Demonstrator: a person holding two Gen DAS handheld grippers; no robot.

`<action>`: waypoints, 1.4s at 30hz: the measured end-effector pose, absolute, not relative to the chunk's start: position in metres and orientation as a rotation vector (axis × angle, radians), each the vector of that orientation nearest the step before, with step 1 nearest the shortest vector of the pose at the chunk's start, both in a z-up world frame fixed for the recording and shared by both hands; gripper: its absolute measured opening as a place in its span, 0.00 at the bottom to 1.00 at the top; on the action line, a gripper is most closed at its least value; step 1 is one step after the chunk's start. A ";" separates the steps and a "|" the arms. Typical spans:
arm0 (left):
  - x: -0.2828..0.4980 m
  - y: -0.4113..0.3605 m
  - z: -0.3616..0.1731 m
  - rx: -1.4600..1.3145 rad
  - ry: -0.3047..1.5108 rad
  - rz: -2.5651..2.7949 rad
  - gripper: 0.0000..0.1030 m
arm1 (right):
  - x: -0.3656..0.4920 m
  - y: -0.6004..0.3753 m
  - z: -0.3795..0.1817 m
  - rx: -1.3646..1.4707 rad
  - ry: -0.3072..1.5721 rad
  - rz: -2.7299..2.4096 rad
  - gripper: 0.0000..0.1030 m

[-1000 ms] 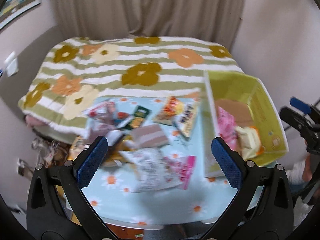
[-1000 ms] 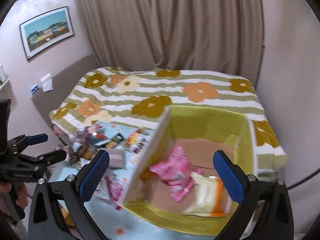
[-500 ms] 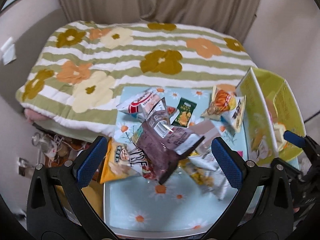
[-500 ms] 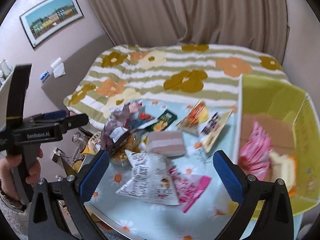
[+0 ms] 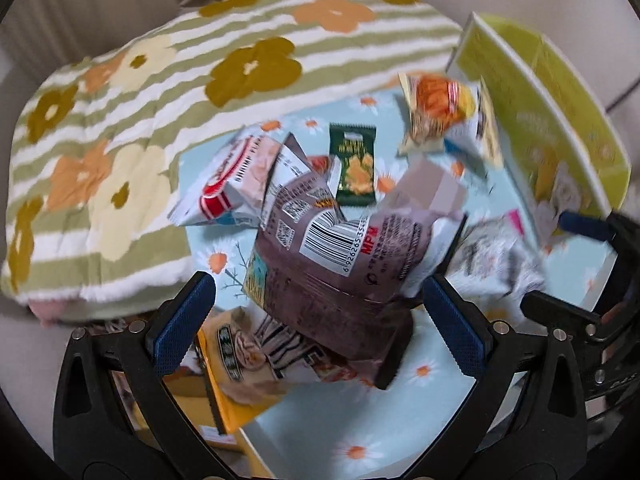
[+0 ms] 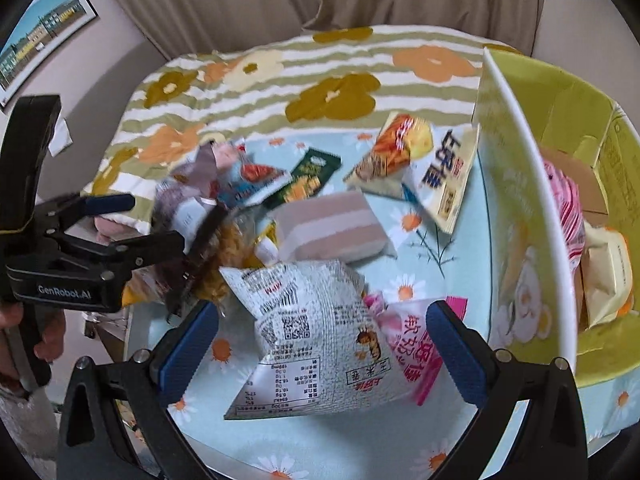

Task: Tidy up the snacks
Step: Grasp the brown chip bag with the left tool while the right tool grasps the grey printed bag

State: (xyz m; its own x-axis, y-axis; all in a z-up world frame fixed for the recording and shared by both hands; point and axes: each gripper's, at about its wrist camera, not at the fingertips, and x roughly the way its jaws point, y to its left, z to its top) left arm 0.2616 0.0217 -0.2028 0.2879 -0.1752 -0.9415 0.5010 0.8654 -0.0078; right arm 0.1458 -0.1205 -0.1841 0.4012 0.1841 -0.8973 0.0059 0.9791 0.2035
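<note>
Snack packs lie heaped on a table with a light blue daisy cloth (image 6: pixel 436 276). My left gripper (image 5: pixel 318 324) is open, and a brown-purple bag with a barcode (image 5: pixel 340 256) sits between its fingers; I cannot tell if they touch it. A yellow bag (image 5: pixel 236 360) lies under that bag. My right gripper (image 6: pixel 322 350) is open just above a silver-white bag (image 6: pixel 316 336) and a pink packet (image 6: pixel 412 344). The yellow-green box (image 6: pixel 520 200) at the right holds a pink bag (image 6: pixel 568 208) and a cream-orange bag (image 6: pixel 608 276).
Further back lie a pinkish-brown pack (image 6: pixel 332 228), a dark green packet (image 6: pixel 308 180), an orange chips bag (image 6: pixel 396 152), a white packet (image 6: pixel 444 176) and a red-white bag (image 5: pixel 228 188). A bed with a striped floral blanket (image 5: pixel 160 92) borders the table. A hand (image 6: pixel 40 340) holds the left gripper.
Both grippers have come down and closer to the snack pile. The left now frames the brown-purple bag; the right has swung left from the box to the silver-white bag.
</note>
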 end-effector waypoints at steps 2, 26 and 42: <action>0.263 0.018 -0.209 0.335 1.207 -0.490 1.00 | 0.147 -0.116 -0.191 0.167 1.172 0.111 1.00; 0.298 0.024 -0.243 0.277 1.266 -0.521 0.77 | 0.167 -0.110 -0.228 0.139 1.267 0.150 1.00; 0.282 0.042 -0.216 0.172 1.226 -0.458 0.76 | 0.159 -0.107 -0.213 0.106 1.208 0.203 0.64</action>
